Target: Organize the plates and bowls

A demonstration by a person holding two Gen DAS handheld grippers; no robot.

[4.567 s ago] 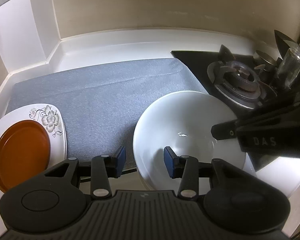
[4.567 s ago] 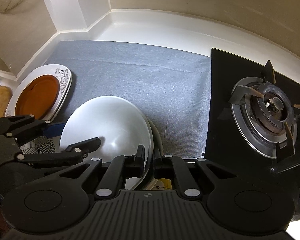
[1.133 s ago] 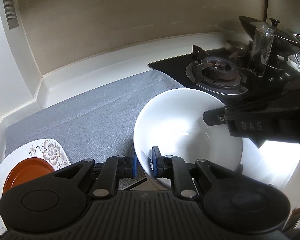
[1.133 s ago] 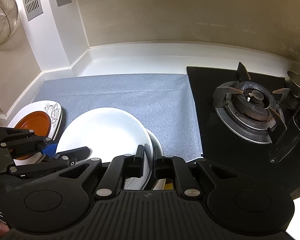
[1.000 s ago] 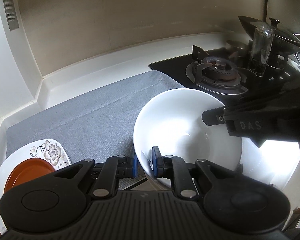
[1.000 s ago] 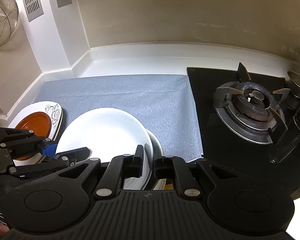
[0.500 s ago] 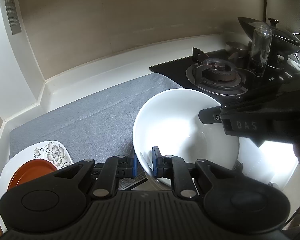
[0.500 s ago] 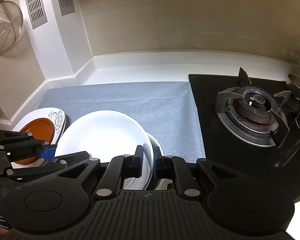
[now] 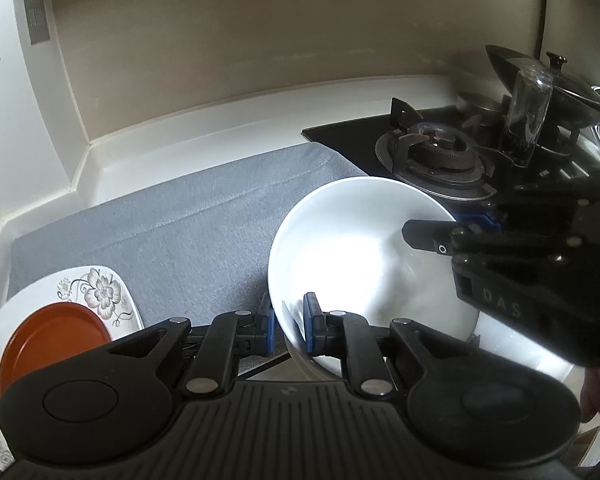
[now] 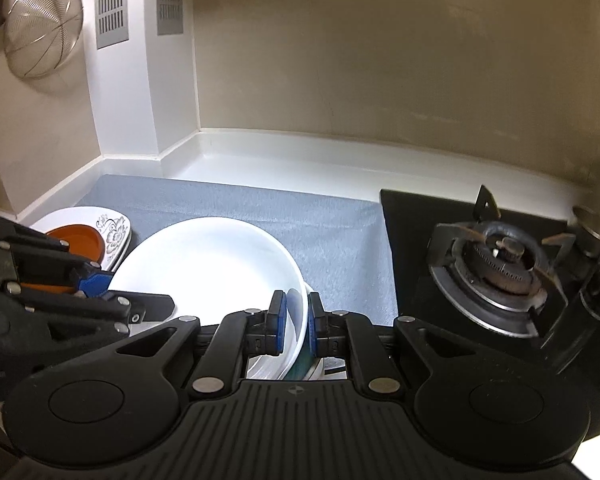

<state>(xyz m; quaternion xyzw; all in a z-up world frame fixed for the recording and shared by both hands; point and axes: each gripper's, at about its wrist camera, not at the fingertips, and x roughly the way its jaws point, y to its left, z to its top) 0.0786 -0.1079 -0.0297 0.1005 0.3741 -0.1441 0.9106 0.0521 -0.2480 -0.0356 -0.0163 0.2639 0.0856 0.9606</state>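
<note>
A large white bowl is held between both grippers above the grey mat. My left gripper is shut on its near rim. My right gripper is shut on the opposite rim of the bowl; another white dish lies under that rim. An orange plate rests on a white flowered plate at the left, apart from the bowl; the orange plate and the flowered plate also show in the right wrist view.
A black gas stove stands right of the mat, with a glass bottle and a lidded pan behind it. A wire strainer hangs on the left wall. The white counter meets the back wall.
Both grippers have risen with the bowl and tilted up; more wall shows. The left gripper closed on the rim since the earliest frame.
</note>
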